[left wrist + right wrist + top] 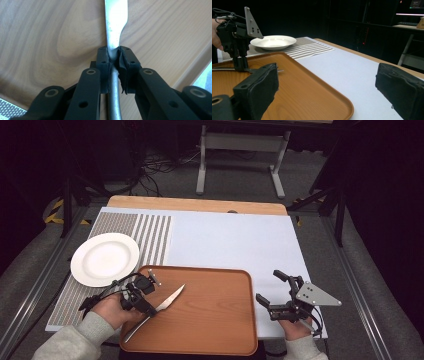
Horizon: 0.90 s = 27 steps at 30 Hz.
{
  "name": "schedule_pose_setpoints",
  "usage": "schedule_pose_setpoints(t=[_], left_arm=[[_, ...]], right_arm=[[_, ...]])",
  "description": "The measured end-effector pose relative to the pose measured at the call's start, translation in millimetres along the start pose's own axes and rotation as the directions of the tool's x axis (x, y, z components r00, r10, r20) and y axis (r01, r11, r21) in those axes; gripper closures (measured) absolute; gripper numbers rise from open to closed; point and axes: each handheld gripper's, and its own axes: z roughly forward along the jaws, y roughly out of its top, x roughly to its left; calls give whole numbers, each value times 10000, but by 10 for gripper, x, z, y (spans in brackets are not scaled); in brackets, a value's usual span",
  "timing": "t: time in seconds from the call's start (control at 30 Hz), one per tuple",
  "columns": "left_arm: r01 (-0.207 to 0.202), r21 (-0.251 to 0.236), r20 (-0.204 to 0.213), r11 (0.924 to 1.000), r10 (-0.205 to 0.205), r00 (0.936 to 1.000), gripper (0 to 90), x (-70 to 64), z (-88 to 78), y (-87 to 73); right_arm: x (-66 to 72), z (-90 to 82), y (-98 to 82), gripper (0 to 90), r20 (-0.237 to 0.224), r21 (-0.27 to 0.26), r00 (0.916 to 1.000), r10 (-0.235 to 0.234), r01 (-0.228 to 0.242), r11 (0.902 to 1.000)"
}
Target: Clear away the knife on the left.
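The knife (165, 306) lies on the wooden tray (220, 320), which sits at the near edge of the surface (235, 240); the knife occupies the tray's left part. Its long axis runs diagonally, handle toward the near left corner of the tray and blade tip pointing toward the far right. The left tool (145, 306) is pinching the knife at the neck where handle meets blade, and this hand is clearly the nearer one. The right tool (272, 290) hovers off the tray's right edge, well apart from the knife, jaws spread and holding nothing. The white plate (104, 259) rests on the striped mat near the left edge of the surface, just beyond the tray's far left corner. The left gripper view confirms pad contact on both sides of the knife (115, 50); the right gripper view instead shows the left tool (240, 67) standing upright over the tray.
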Motion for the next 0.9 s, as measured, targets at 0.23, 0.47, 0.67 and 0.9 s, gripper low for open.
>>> schedule_pose_setpoints(t=[0.23,0.47,0.67,0.9], left_arm=[[-486,-416,-165,9980,479,9987,606,-8,-74,-9],[-1643,-1358,-833,9770,1540,9846,361,-92,-133,-34],[-2678,-1203,-1040,9559,2561,9610,406,-203,-170,37],[-4256,-705,-1152,9022,4164,9019,736,-330,-117,113]], right_arm=[[0,2,0,54,11,3,10000,-10,10,10000],[5,8,-1,54,10,9,10000,-4,4,10000],[8,16,-4,54,-36,19,10000,-3,3,10000],[9,17,-6,54,-48,18,10000,15,-15,10000]])
